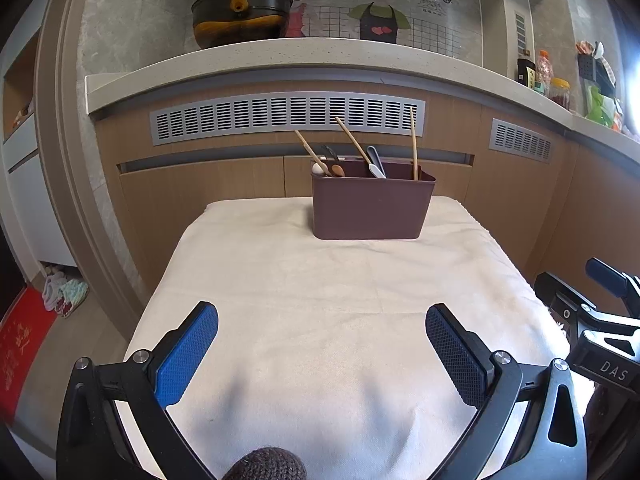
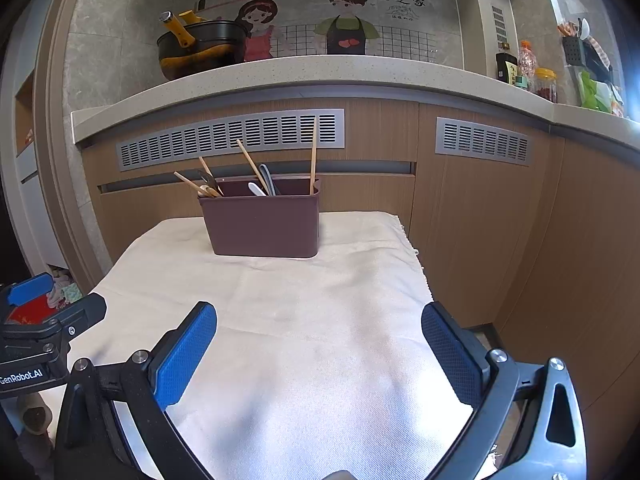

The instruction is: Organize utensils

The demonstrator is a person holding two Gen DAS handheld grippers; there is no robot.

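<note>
A brown plastic utensil holder (image 1: 370, 208) (image 2: 262, 226) stands at the far end of a table covered with a cream cloth (image 1: 320, 300) (image 2: 300, 320). Wooden chopsticks (image 1: 413, 142) (image 2: 313, 156), wooden spoons (image 1: 316, 158) and a white and a grey spoon (image 1: 376, 164) (image 2: 266, 182) stick out of it. My left gripper (image 1: 322, 320) is open over the near part of the cloth, with nothing between its blue pads. My right gripper (image 2: 319, 320) is open too, well short of the holder. The right gripper also shows at the right edge of the left wrist view (image 1: 600, 320).
Behind the table runs a wooden cabinet front with grey vent grilles (image 1: 286, 116) under a stone counter (image 1: 280, 56). A black pot (image 1: 240, 16) stands on that counter, with bottles and jars (image 2: 532, 72) at the far right. A red mat (image 1: 20, 356) and slippers lie on the floor left.
</note>
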